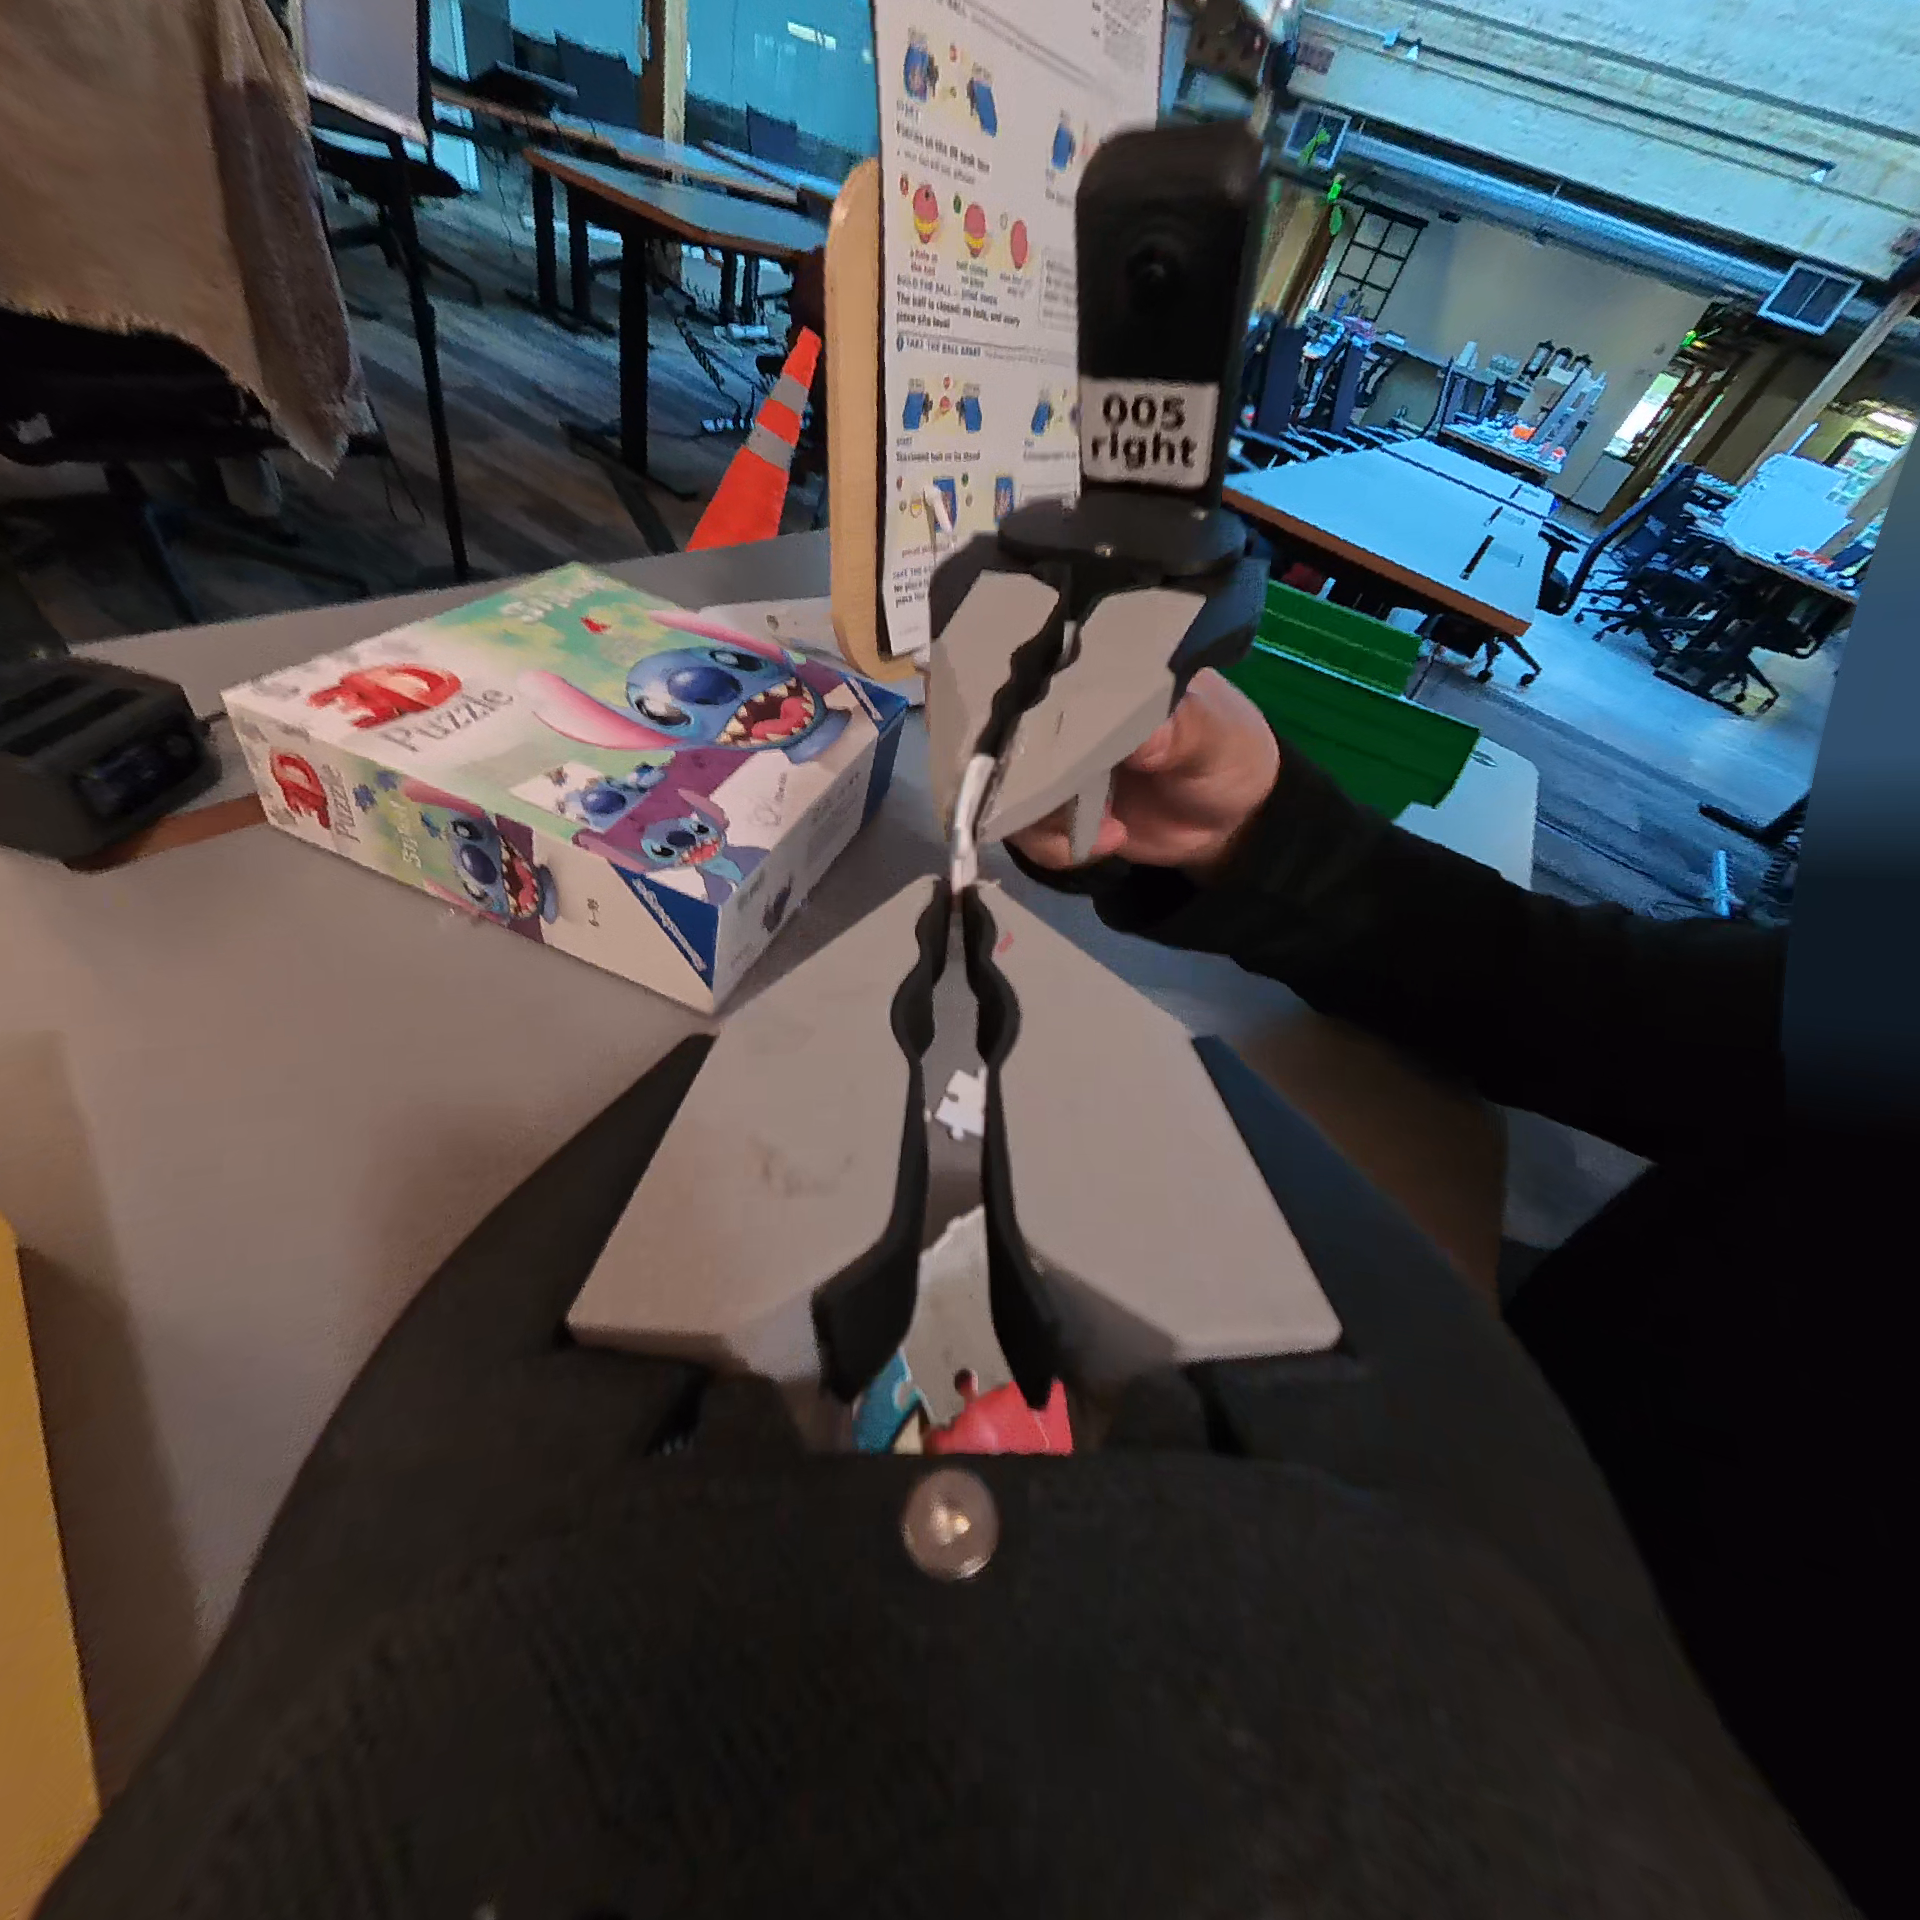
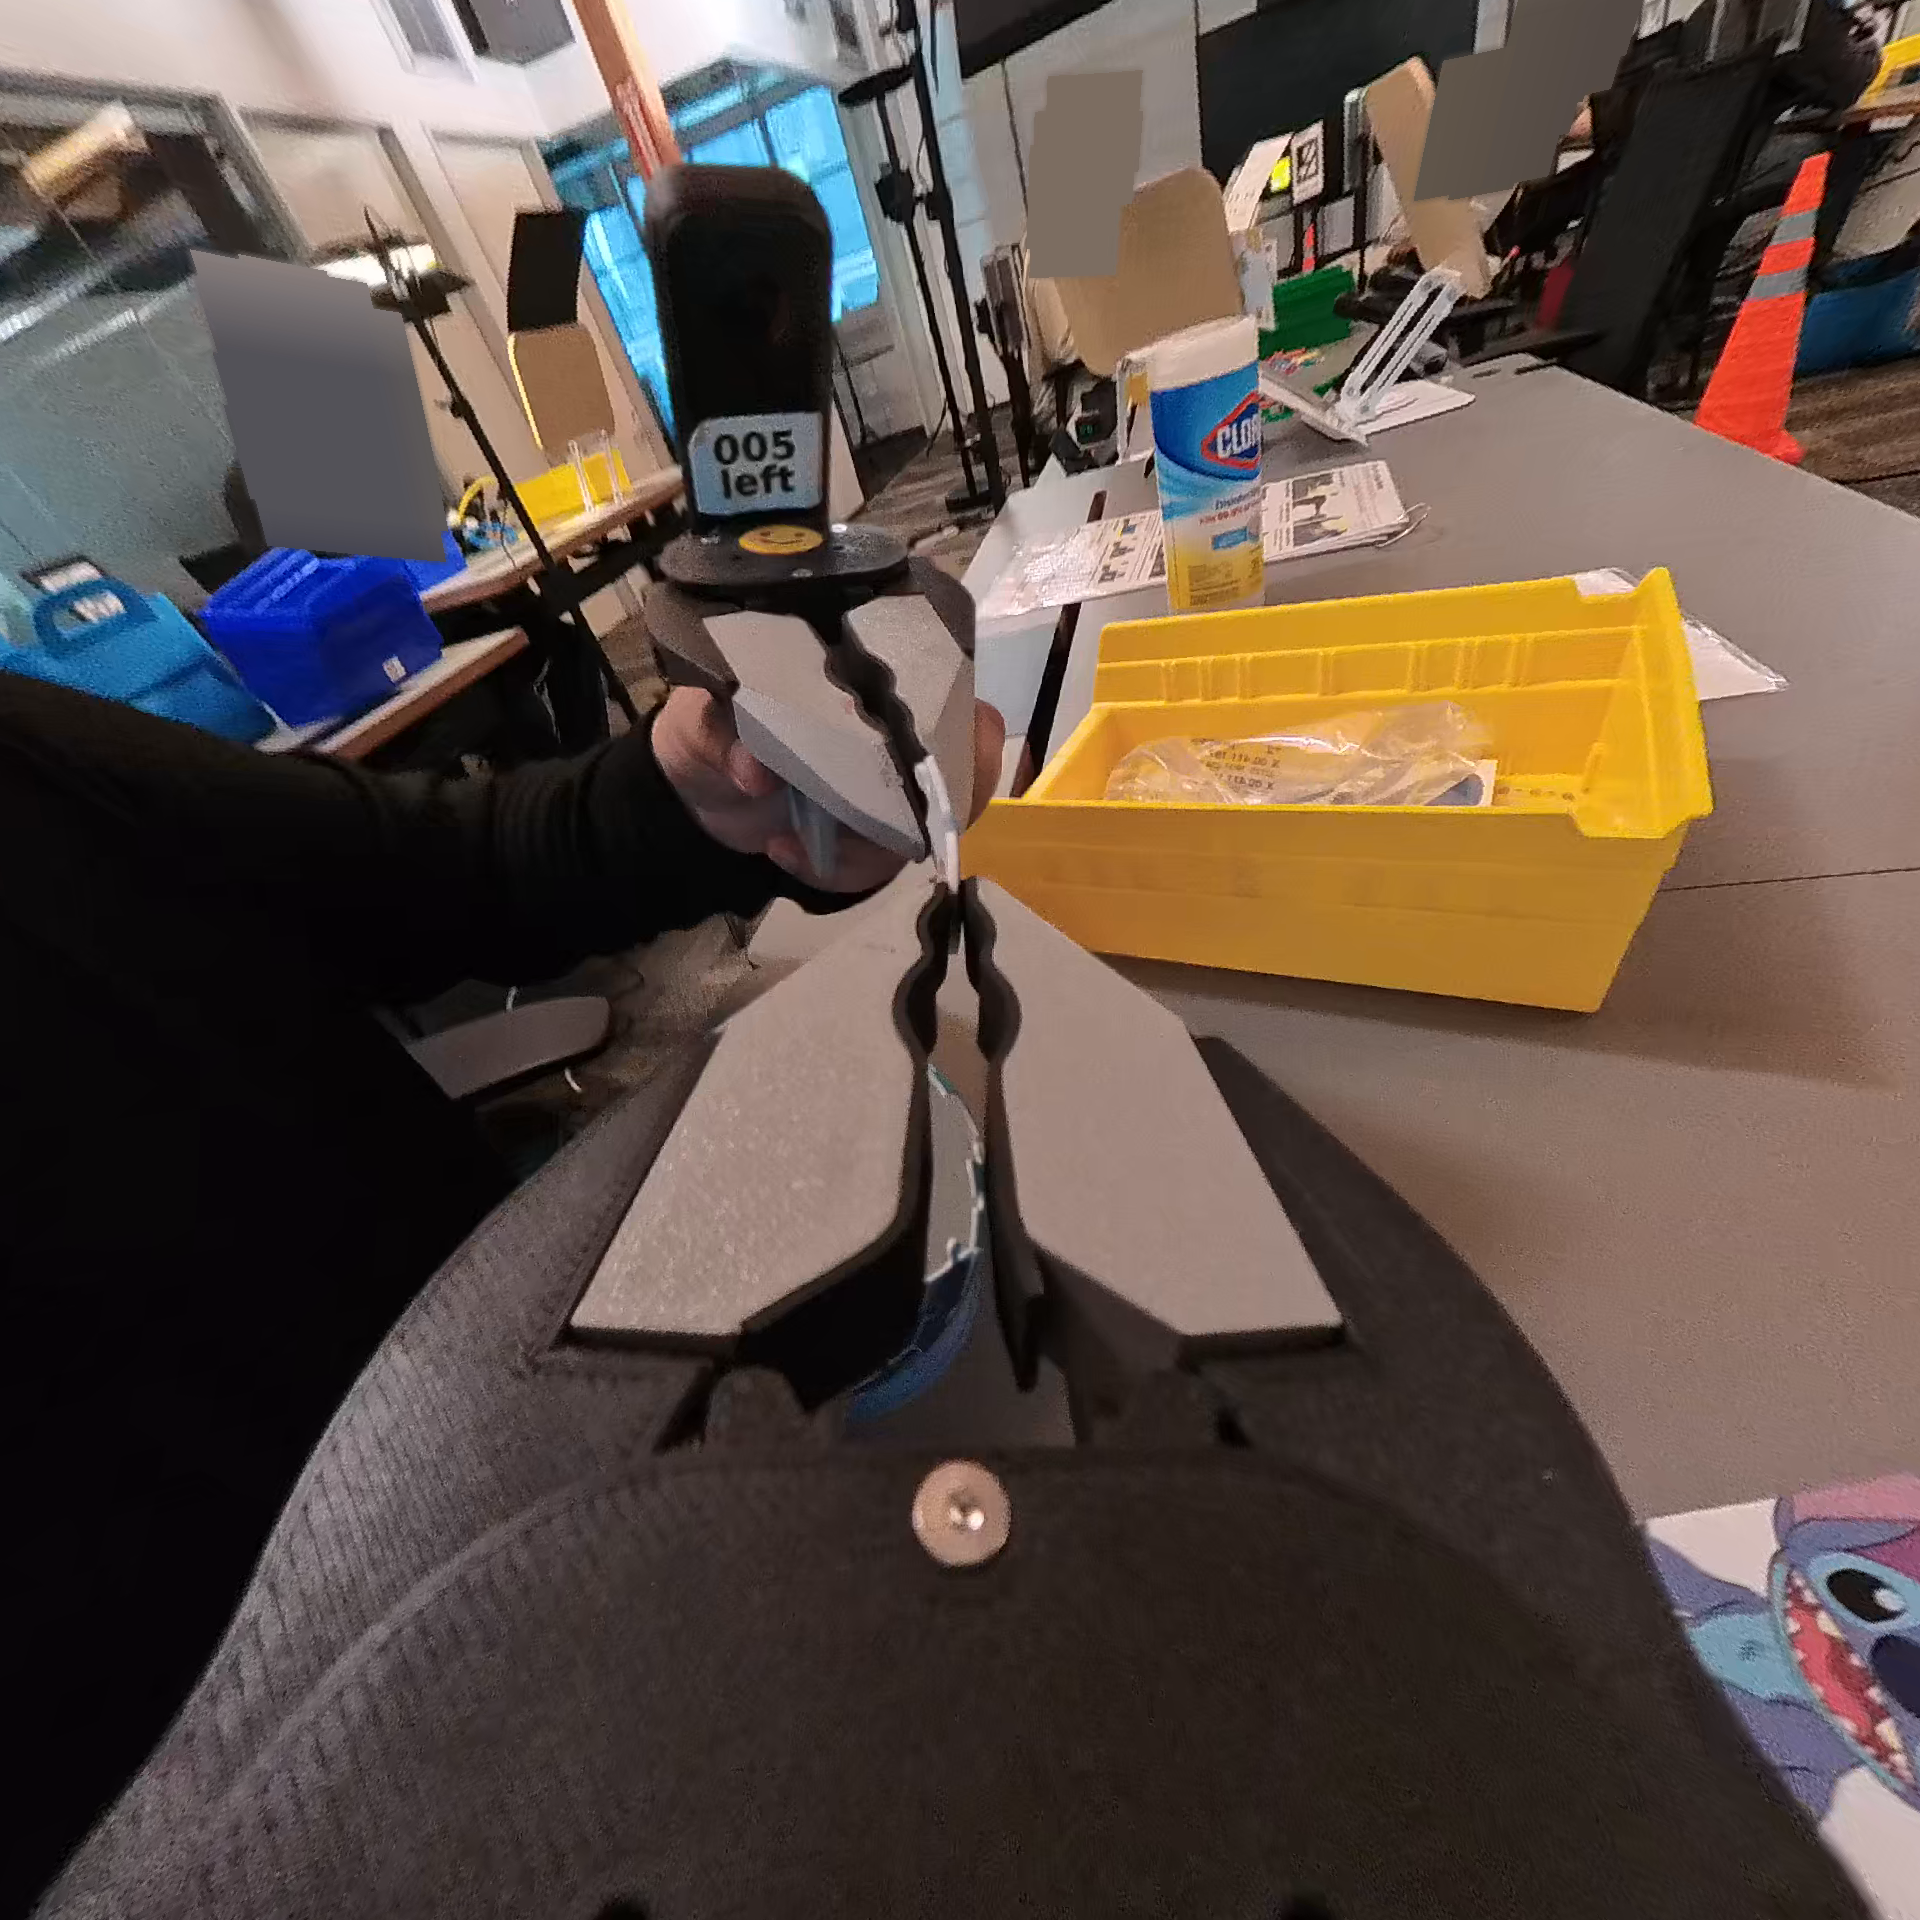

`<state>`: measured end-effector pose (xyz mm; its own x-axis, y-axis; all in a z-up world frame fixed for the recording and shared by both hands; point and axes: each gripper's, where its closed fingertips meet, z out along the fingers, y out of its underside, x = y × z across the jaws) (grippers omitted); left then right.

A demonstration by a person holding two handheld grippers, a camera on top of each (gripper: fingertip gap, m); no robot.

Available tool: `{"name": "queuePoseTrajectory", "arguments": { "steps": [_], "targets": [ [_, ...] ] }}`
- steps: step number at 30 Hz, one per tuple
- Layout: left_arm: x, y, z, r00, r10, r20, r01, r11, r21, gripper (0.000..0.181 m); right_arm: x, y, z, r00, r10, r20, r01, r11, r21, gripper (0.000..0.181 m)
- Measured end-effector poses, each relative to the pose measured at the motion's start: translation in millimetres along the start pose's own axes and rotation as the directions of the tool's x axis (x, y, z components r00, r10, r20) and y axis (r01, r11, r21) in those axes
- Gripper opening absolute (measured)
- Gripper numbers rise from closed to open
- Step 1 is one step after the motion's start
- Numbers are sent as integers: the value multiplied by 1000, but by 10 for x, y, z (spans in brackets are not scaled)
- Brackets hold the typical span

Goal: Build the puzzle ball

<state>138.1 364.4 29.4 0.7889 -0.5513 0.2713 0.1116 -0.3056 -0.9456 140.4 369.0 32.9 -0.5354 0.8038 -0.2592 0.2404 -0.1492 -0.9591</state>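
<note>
My two grippers meet tip to tip above the grey table (image 1: 260, 1039). In the left wrist view my left gripper (image 1: 961, 885) is shut, and the right gripper (image 1: 977, 821) opposite grips a thin white puzzle piece (image 1: 975, 795) seen edge-on. In the right wrist view my right gripper (image 2: 954, 891) is shut, and the left gripper (image 2: 940, 836) opposite grips a white puzzle piece (image 2: 938, 805), also edge-on. The pieces touch where the tips meet. Loose puzzle pieces (image 1: 961, 1112) lie on the table below, with blue ones (image 2: 956, 1195) showing between the right fingers.
The puzzle box (image 1: 561, 769) lies on the table to the left, beside a black device (image 1: 94, 748). An instruction sheet (image 1: 987, 312) stands on a wooden holder behind. A yellow bin (image 2: 1351, 914) and a wipes canister (image 2: 1210, 457) stand on the table. Orange cone (image 1: 769, 447) on the floor. The grippers are tip to tip, or close to it.
</note>
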Motion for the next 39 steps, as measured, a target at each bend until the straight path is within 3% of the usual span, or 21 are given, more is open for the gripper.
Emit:
{"name": "queuePoseTrajectory", "arguments": {
  "steps": [5, 10, 13, 17, 25, 35, 39],
  "targets": [
    [-120, 245, -151, 997, -7, 77, 14, 996, -93, 0, 53, 182, 142, 992, -128, 11, 128, 977, -172, 0],
    [-128, 440, -590, 987, 24, 157, -8, 995, -102, 30, 230, 449, 222, 972, -231, 37, 230, 918, -324, 0],
    [-189, 693, -791, 974, 22, 225, 12, 989, -147, 44, 242, 628, 268, 961, -253, 107, 275, 886, -373, 0],
    [-192, 880, -904, 963, -26, 269, 83, 976, -201, 44, 209, 780, 363, 942, -293, 167, 336, 859, -388, 0],
    [-159, 892, -969, 950, 46, 309, 28, 973, -231, 36, 81, 810, 415, 908, -355, 224, 414, 846, -336, 0],
    [-186, 894, -1060, 923, 4, 384, 75, 979, -190, 33, -9, 911, 463, 872, -402, 279, 480, 817, -319, 0],
    [-130, 839, -1008, 924, 50, 379, 44, 971, -236, 29, -75, 918, 461, 842, -448, 299, 528, 797, -294, 0]
  ]
}}
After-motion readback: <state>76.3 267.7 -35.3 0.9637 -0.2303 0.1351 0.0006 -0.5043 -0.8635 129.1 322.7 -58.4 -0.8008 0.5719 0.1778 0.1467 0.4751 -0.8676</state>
